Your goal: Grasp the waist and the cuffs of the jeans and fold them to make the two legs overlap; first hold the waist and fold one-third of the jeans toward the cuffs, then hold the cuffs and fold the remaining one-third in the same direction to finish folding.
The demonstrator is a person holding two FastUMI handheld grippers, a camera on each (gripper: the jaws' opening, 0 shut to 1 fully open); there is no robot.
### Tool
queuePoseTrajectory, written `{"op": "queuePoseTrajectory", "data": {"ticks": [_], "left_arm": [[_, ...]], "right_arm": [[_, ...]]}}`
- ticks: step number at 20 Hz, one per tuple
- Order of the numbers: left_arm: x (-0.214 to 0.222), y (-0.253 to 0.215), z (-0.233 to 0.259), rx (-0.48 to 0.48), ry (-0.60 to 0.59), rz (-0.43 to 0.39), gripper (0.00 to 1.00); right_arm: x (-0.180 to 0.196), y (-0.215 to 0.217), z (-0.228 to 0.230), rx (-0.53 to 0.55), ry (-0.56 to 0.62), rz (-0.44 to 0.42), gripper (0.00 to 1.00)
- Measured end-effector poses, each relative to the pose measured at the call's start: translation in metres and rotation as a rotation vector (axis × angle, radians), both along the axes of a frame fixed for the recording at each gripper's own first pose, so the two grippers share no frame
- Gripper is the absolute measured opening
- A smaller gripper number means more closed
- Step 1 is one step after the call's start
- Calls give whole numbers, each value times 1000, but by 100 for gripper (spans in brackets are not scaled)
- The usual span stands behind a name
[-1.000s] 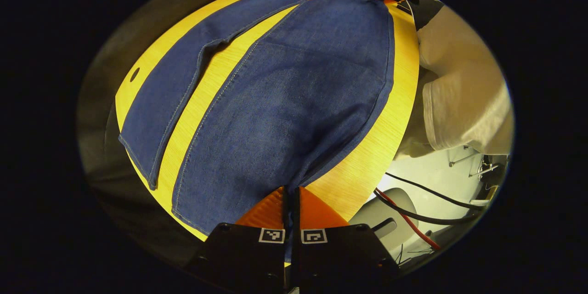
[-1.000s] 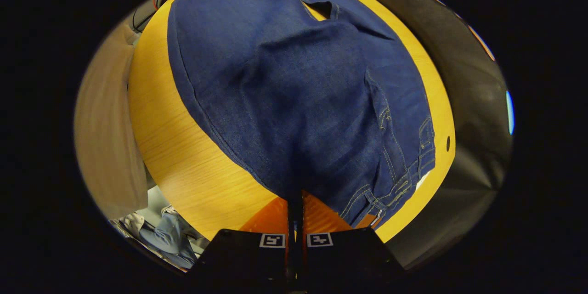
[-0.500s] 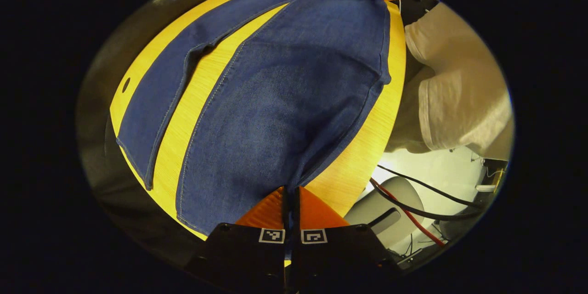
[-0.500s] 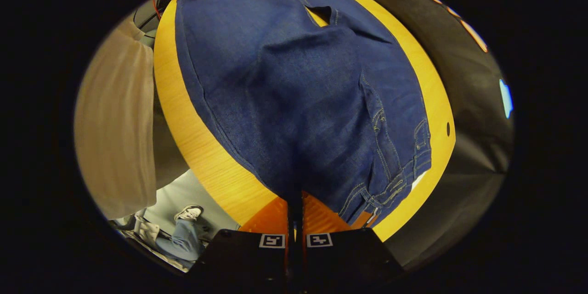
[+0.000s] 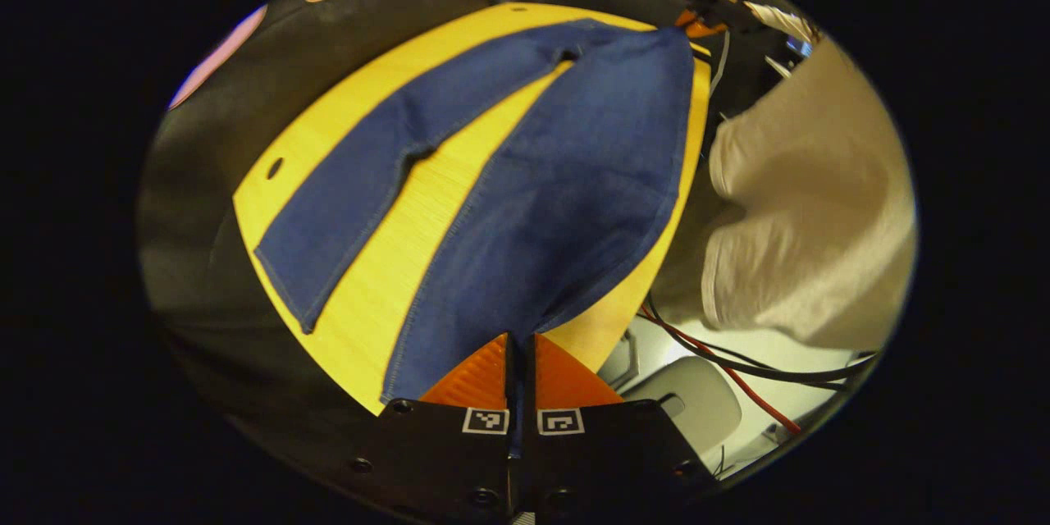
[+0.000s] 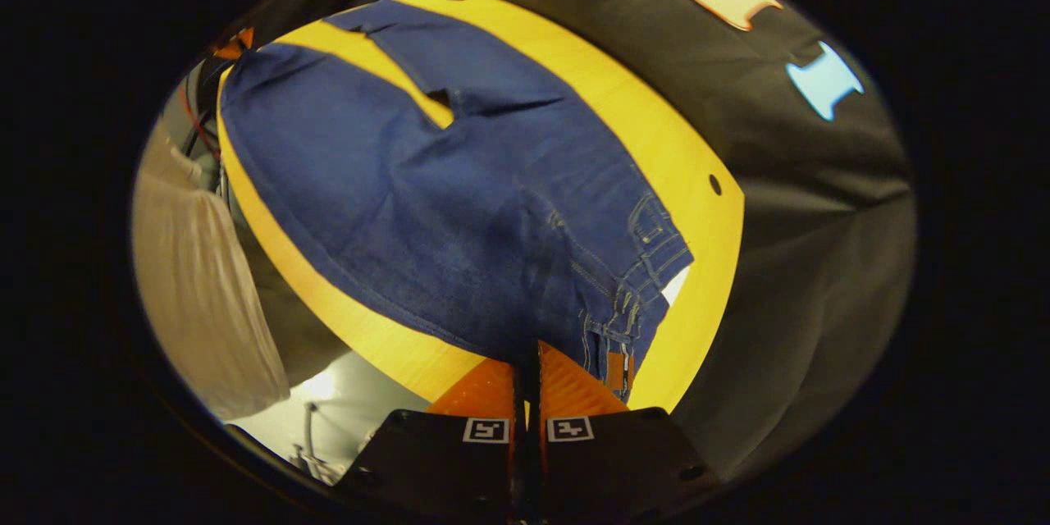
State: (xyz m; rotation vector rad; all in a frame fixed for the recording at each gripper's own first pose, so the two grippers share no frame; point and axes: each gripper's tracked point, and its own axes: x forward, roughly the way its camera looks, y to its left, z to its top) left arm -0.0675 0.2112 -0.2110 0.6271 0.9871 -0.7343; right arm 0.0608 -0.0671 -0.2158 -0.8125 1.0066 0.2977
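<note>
Yellow wooden table [image 5: 377,320], black cloth wall [image 6: 820,205]

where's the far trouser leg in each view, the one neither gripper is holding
Left gripper view: the far leg lies flat, left of centre, running toward the lower left.
Right gripper view: the far leg lies at the upper centre, running toward the top left.
Shared landmark: the crotch gap where the yellow table shows between the legs.

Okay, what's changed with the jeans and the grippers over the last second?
Both grippers have lifted: the left gripper raising the cuff and the right gripper the waist, so the near leg of the jeans hangs higher off the table. Both stay clamped; the far leg still lies flat.
</note>
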Motion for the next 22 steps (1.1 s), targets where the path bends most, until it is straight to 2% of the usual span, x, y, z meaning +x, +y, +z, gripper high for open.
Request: {"op": "queuePoseTrajectory", "data": {"ticks": [5, 6, 10, 14, 18, 20, 22], "left_arm": [[34, 6, 44, -96, -190, 202, 0], [37, 7, 51, -124, -220, 252, 0], [57, 1, 97, -290, -340, 445, 0], [108, 11, 124, -332, -444, 595, 0], [149, 12, 127, -340, -481, 684, 0], [167, 17, 115, -324, -439, 732, 0], [180, 20, 98, -309, -360, 783, 0]], "right_arm": [[22, 20, 32, 65, -136, -79, 2], [28, 23, 38, 87, -158, -99, 0], [52, 26, 54, 162, -232, -182, 3], [98, 36, 66, 250, -298, -248, 3], [141, 44, 63, 323, -320, -319, 2], [162, 48, 55, 339, -299, -344, 0], [182, 49, 46, 341, -276, -361, 2]]}}
